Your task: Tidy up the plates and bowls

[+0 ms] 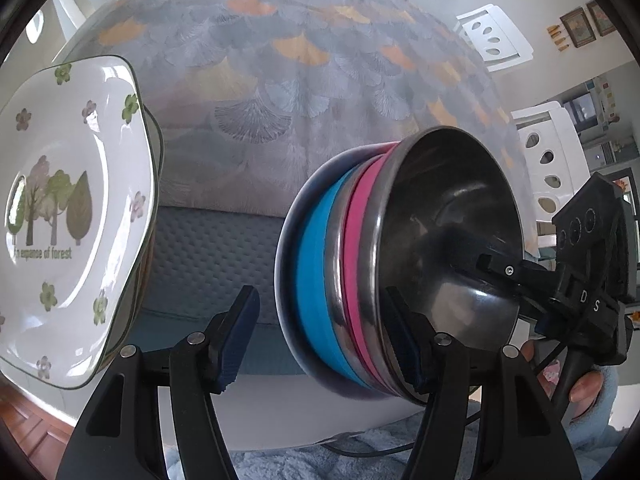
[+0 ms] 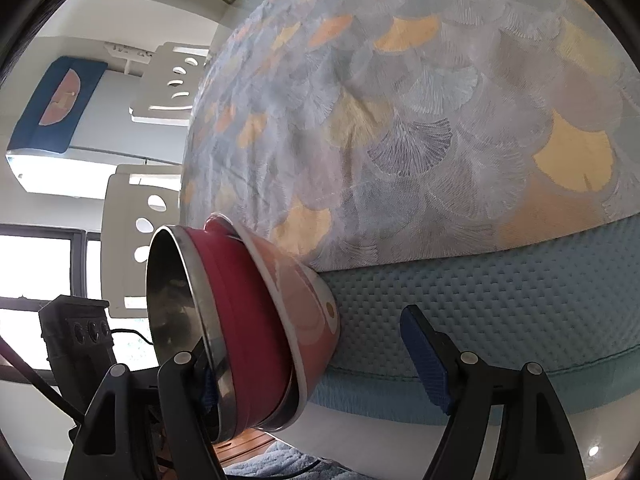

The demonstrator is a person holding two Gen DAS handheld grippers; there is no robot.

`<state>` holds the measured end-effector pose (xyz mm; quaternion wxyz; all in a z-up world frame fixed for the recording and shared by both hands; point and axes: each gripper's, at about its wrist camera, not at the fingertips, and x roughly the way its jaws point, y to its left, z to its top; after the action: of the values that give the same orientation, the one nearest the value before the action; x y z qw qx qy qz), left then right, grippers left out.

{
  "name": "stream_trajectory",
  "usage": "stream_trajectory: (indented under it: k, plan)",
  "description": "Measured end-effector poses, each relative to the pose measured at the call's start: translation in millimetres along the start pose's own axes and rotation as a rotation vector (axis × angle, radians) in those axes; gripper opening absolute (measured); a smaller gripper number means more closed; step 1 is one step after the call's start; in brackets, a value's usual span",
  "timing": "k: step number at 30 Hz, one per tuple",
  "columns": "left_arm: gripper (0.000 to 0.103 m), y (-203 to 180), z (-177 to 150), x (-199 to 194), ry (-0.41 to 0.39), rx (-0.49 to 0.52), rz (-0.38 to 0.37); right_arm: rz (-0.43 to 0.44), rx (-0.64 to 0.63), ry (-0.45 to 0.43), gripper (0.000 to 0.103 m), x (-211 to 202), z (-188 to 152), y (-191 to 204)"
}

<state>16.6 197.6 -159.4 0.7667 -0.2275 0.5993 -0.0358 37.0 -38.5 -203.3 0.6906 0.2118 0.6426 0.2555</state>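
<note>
Left gripper (image 1: 320, 296): fingers apart; one pad (image 1: 236, 340) stands clear of the bowls, and the other crosses in front of the steel rim without pinching it.
Right gripper (image 2: 308, 352): fingers apart; one reaches inside the top bowl behind its rim, and the other pad (image 2: 424, 364) stands well clear of the outer wall, so nothing is clamped.
Bowls (image 1: 400, 260): a nested stack at the near edge of the mat (image 1: 208, 248), appearing tipped in both views. Whether its base sits flat cannot be told.
Look of the bowls: polished steel inside, dark with reflections. The outer walls show a pink band, then a blue band, then a darker outermost rim. From the right wrist the outermost shell (image 2: 296, 292) reads salmon with a printed pattern.
Plates (image 1: 72, 220): at the table's left edge, a white, wavy-edged plate printed with trees and small flowers, lying on a second rim just visible beneath.
Cloth (image 1: 280, 100): a fan-leaf print in grey and orange covering the table beyond the mat.
Step in hand: probably the bowls are gathered into one stack, with neither gripper gripping.
Next move: likely drawing the inside finger out without dragging the rim.
</note>
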Motion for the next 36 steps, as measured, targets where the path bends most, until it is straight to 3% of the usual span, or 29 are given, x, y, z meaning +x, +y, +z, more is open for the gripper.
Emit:
stream_trajectory:
  k: [13, 20, 36]
  plan:
    - [0.065, 0.5, 4.3, 3.5, 0.019, -0.006, -0.030, -0.003, 0.015, 0.038, 0.076, 9.6, 6.2, -3.4]
    - [0.075, 6.2, 3.5, 16.8, 0.067, -0.033, -0.107, 0.006, 0.030, 0.064, 0.078, 15.5, 3.8, -4.3]
    - [0.078, 8.4, 0.0, 16.3, 0.075, -0.040, -0.119, 0.027, 0.049, 0.076, 0.078, 13.9, -1.2, -10.0]
